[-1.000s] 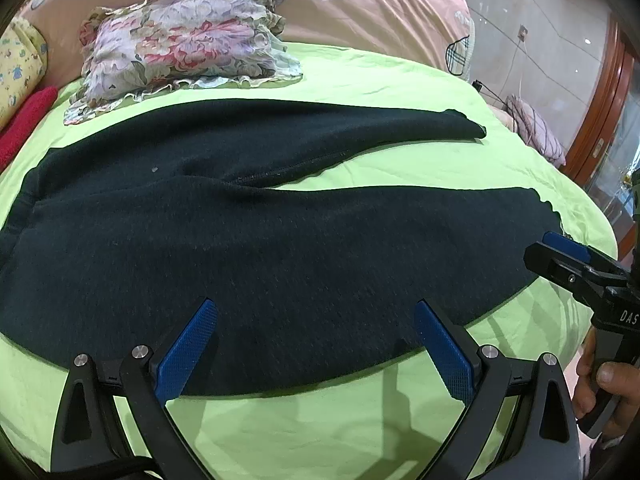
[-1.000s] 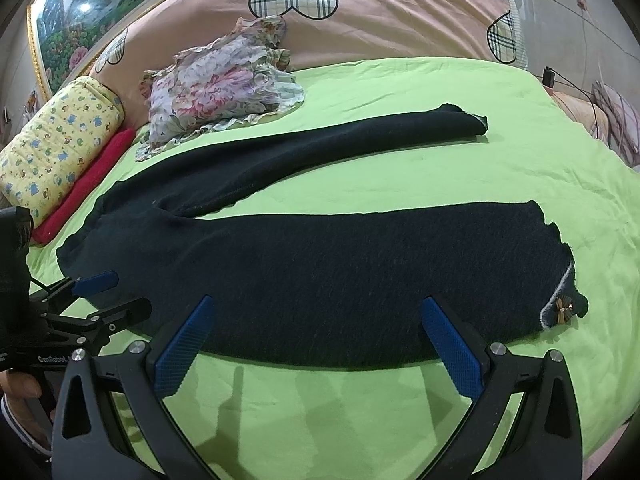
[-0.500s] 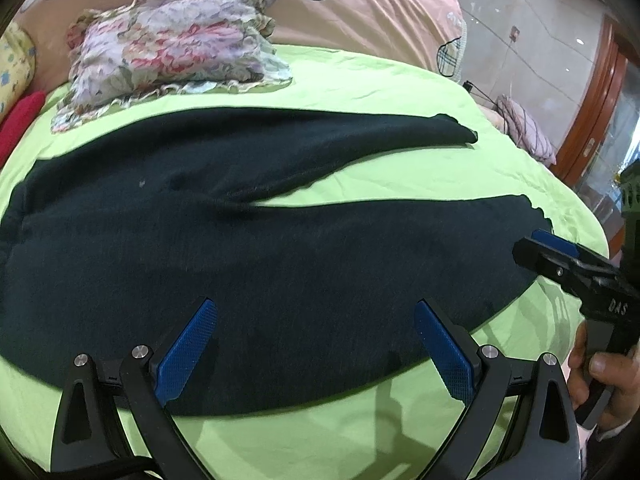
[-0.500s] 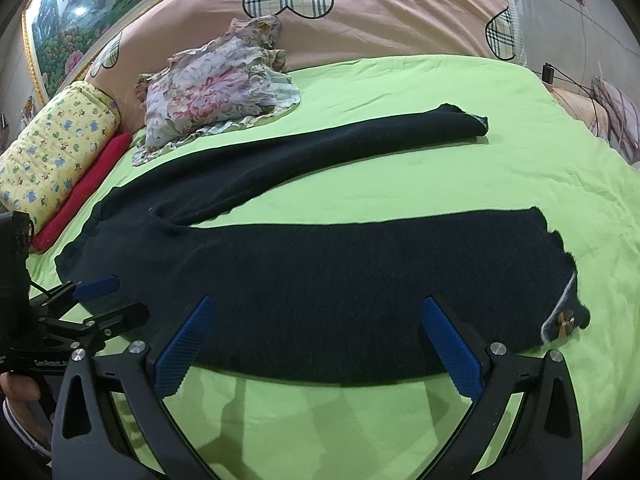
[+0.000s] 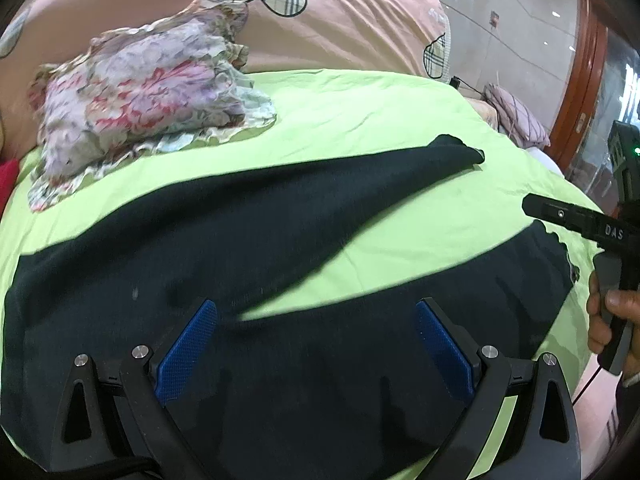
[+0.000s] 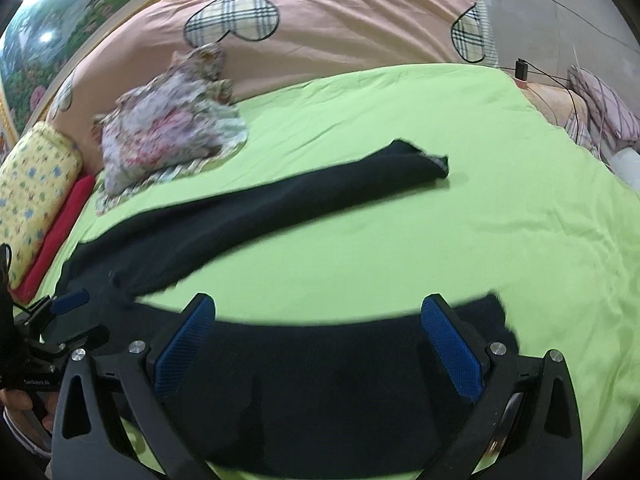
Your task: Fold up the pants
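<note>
Black pants (image 5: 280, 240) lie flat on a green bed sheet (image 5: 360, 112), legs spread apart and pointing right. My left gripper (image 5: 316, 344) is open and empty, low over the near leg close to the crotch. My right gripper (image 6: 316, 344) is open and empty, low over the near leg (image 6: 320, 380) close to its hem. The far leg (image 6: 280, 208) ends at a hem (image 6: 432, 164) further back. The right gripper also shows at the right edge of the left wrist view (image 5: 580, 224); the left gripper shows at the left edge of the right wrist view (image 6: 68, 320).
A folded floral cloth (image 5: 140, 92) lies at the back left of the bed. A pink quilt with plaid hearts (image 6: 340, 24) runs along the headboard. A yellow pillow (image 6: 32, 184) and a red cloth (image 6: 60, 228) sit at the left. A striped bundle (image 6: 600, 100) lies beyond the right edge.
Both grippers have moved forward and lower over the near leg. The pants have not moved. Both grippers stay open.
</note>
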